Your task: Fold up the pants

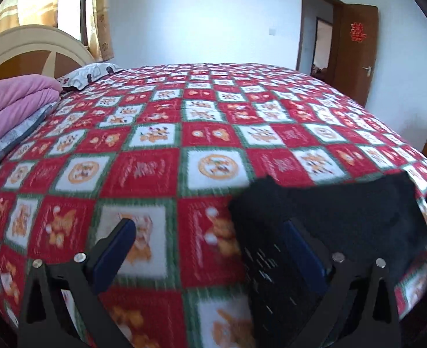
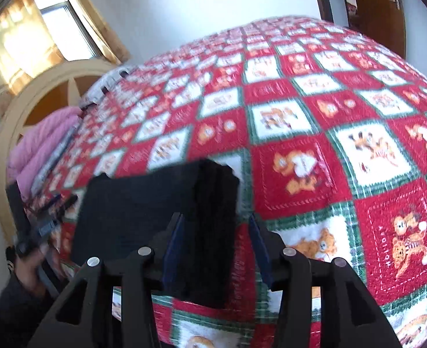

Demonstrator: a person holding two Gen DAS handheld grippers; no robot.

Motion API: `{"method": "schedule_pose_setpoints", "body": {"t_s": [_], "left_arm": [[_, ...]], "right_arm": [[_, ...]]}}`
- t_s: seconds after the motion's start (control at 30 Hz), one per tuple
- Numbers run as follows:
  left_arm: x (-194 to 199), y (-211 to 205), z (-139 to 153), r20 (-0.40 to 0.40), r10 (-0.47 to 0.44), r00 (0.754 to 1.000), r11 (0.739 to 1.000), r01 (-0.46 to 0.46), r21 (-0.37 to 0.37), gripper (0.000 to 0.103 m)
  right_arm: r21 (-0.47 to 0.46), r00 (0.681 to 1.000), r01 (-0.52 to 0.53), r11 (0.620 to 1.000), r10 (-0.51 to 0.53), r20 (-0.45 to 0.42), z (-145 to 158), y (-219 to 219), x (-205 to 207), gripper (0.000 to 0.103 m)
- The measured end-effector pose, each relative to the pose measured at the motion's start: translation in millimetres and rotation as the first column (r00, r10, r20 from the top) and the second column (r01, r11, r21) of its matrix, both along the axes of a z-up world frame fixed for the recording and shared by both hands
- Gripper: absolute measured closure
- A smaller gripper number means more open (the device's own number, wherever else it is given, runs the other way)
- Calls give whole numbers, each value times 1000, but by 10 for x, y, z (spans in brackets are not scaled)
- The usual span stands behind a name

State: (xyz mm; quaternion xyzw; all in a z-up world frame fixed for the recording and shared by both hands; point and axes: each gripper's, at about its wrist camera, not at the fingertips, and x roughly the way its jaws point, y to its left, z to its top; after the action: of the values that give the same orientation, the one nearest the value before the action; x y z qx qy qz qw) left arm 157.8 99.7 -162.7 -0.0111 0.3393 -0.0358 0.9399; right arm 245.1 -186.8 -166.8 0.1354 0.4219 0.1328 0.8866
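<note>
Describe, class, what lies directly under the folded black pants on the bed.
The black pants rest on the red, white and green checked blanket, which shows all around them. The squares beneath the pants are covered, so anything else under there cannot be seen.

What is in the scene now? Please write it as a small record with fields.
surface: bed with a red, white and green checked blanket
garment: black pants, already folded into a compact rectangle, lying near the edge of the bed
left gripper: open, the pants at its right finger
right gripper: open, fingers on either side of the pants' edge
bedding: pink quilt folded by the headboard
background: wooden door, open
</note>
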Motion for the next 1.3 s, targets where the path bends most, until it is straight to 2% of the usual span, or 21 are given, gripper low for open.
{"method": "schedule_pose_setpoints", "body": {"t_s": [0.03,0.13,0.17,0.27,0.33,0.43,0.53,0.7,0.8,0.87,0.97,1.03,1.1,1.3], "left_arm": [[-49,-60,-27,-4,-22,1000,1000,22,9,0],[-51,-243,-162,-28,-45,999,989,49,136,0],[-59,-254,-186,-24,-45,999,987,49,152,0],[-34,-209,-223,-23,-39,999,992,42,123,0],[-42,-177,-249,-21,-38,999,993,40,112,0],[-32,-105,-322,-28,-40,999,997,41,61,0],[-42,-74,-348,-26,-40,999,999,40,28,0],[-72,-136,-318,-17,-35,999,997,36,62,0],[-79,-147,-316,-7,-37,999,996,37,86,0],[-72,-121,-326,-11,-35,999,997,36,68,0],[-66,-98,-337,-14,-34,999,998,35,52,0],[-64,-97,-341,-14,-38,999,998,39,48,0],[-60,-98,-343,-16,-40,999,998,40,43,0],[-52,-89,-338,-22,-39,999,999,40,31,0]], "right_arm": [[-5,1000,-24,1000,24,8,30,60,-10,55],[-57,993,-117,992,119,27,75,312,-68,55],[-61,986,-158,985,161,32,79,410,-87,55],[-26,954,-299,954,300,22,8,634,-136,55],[-51,934,-356,933,356,-13,-112,770,-150,55],[-93,922,-373,923,357,-152,-398,838,-90,54],[-78,901,-411,908,391,-188,-399,770,-117,55],[-54,881,-439,897,418,-223,-425,654,-139,56],[-33,888,-440,897,430,-165,-249,631,-205,55],[-54,900,-431,901,426,-90,-94,616,-271,55],[-76,938,-348,935,347,-18,-34,577,-214,55],[-84,956,-294,952,292,-39,-155,551,-128,55],[-96,955,-291,952,283,-83,-307,559,-60,55],[-92,952,-303,948,297,-73,-315,558,-52,54]]}}
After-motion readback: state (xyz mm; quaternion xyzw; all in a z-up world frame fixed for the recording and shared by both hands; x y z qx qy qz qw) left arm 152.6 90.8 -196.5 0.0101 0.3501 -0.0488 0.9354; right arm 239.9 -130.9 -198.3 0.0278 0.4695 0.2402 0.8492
